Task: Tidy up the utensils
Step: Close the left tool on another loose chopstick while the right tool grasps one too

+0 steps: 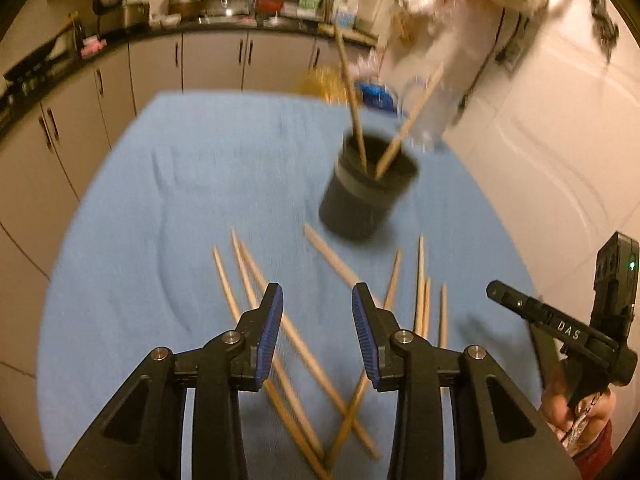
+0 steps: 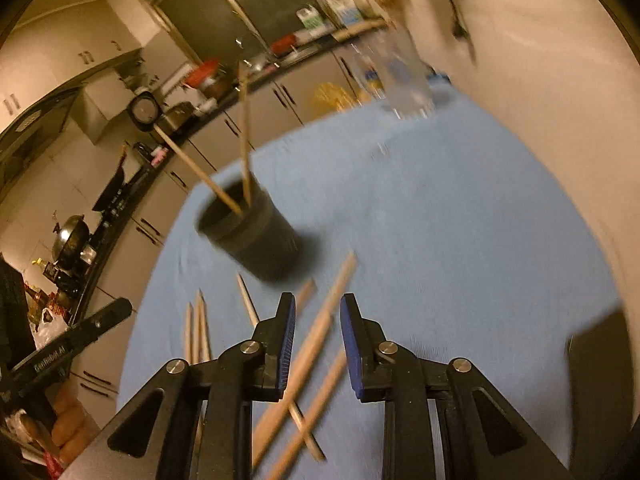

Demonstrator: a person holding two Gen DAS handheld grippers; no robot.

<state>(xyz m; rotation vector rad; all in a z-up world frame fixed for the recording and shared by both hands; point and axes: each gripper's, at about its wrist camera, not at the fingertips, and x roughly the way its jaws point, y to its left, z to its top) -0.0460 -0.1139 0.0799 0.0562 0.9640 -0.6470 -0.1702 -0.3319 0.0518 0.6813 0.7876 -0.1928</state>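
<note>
Kitchen cabinets and a cluttered counter curve behind a table under a blue cloth. At the left of the left wrist view, several loose chopsticks lie fanned and crossing on the cloth, and above them the left gripper hangs with its jaws wide apart and nothing between them. Further right and farther back stands the dark holder cup, with two chopsticks leaning out of it. To the right of that, the right gripper is also parted and empty, above a chopstick that runs between its blue pads without touching them. Because the sticks overlap, a closing grip could pinch two at once or flick a neighbour off the cloth; both views are blurred.
</note>
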